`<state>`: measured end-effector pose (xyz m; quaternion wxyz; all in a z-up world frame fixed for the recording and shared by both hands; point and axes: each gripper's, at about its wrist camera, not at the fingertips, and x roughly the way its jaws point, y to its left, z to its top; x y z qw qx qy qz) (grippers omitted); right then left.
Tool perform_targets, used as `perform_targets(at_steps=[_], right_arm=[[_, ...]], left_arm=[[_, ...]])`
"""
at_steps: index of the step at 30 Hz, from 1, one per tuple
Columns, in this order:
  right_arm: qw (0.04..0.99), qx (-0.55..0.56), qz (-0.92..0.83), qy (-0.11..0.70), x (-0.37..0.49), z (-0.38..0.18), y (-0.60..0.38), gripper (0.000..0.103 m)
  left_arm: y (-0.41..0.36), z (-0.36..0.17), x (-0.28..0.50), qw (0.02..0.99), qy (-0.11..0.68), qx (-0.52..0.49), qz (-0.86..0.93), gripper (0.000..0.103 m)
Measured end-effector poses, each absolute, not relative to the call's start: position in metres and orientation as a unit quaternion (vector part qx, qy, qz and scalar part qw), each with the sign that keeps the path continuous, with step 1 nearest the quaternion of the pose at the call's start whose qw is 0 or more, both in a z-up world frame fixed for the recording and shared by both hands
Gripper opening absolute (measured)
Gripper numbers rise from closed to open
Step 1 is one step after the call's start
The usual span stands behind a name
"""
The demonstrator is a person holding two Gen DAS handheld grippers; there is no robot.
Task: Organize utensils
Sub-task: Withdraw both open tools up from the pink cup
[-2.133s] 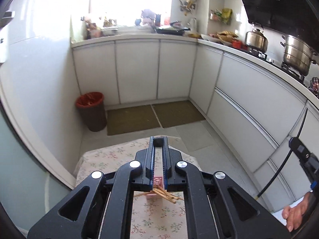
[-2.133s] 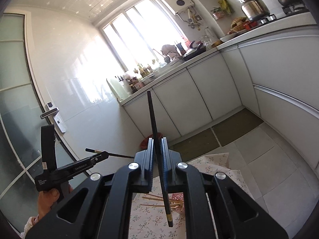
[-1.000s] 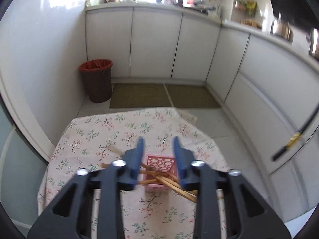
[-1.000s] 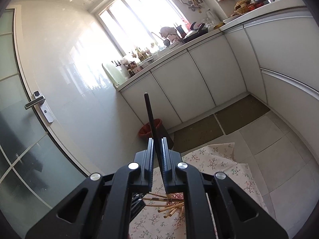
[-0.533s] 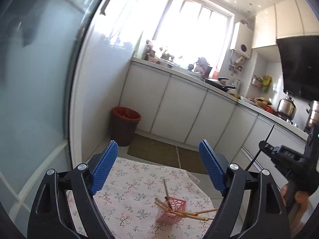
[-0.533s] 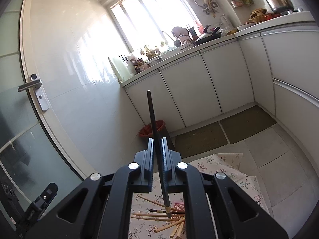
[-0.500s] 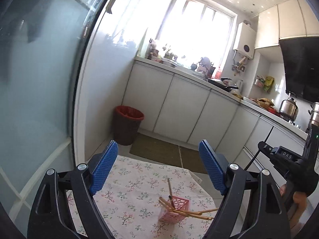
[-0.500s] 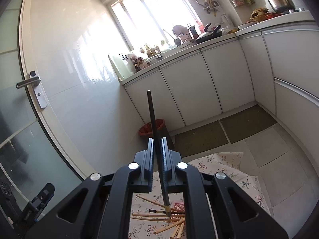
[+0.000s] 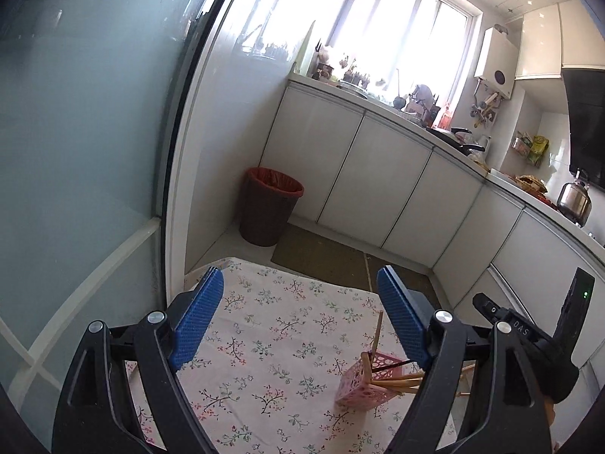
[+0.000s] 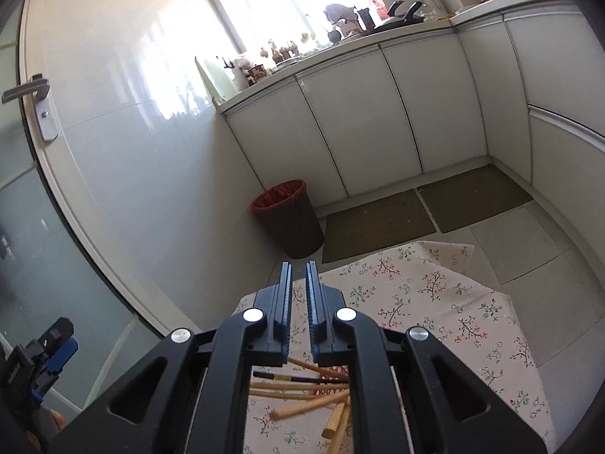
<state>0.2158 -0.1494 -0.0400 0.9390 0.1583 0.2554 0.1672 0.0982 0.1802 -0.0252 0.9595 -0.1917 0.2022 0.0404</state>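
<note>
Holding chopsticks (image 9: 393,380): pink basket (image 9: 365,387) | left fingers (image 9: 198,314) spread | right fingers (image 10: 317,299) slightly parted, empty

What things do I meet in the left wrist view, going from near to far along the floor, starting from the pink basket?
Pink basket with chopsticks → flowered tablecloth → brown floor mat → red-lined waste bin → white cabinets.

"DAS" in white on the right claw (image 9: 523,331) body
</note>
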Motion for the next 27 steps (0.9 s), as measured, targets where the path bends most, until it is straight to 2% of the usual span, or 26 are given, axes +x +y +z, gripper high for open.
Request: perform_targets(at_steps=[2,6,9,11,17,22,27], right_arm=[[0.945,0.145,0.159,0.245,0.205,-0.030,-0.150,0.038],[0.957,0.133,0.148,0.210,0.175,0.002,-0.156,0.046],[0.964,0.110,0.128,0.203,0.149,0.016,-0.153,0.054],[0.969,0.097,0.109,0.197,0.131,0.022,-0.152,0.069],[0.976,0.091,0.048,0.191,0.092,0.029,-0.166,0.094],[0.978,0.071,-0.022,0.194,0.069,0.035,-0.178,0.097],[0.964,0.054,-0.067,0.252,0.054,0.032,-0.183,0.097]], left_arm=[[0.179,-0.021,0.097,0.960,0.203,-0.190,0.039,0.080],[0.159,-0.013,0.091,0.968,0.195,-0.156,0.038,0.093],[0.137,-0.006,0.086,0.973,0.191,-0.125,0.035,0.095],[0.122,-0.001,0.079,0.975,0.189,-0.108,0.041,0.096],[0.099,0.014,0.052,0.979,0.157,-0.096,0.085,0.096],[0.073,0.023,0.029,0.982,0.142,-0.062,0.104,0.096],[0.049,0.029,0.000,0.985,0.122,-0.043,0.112,0.096]])
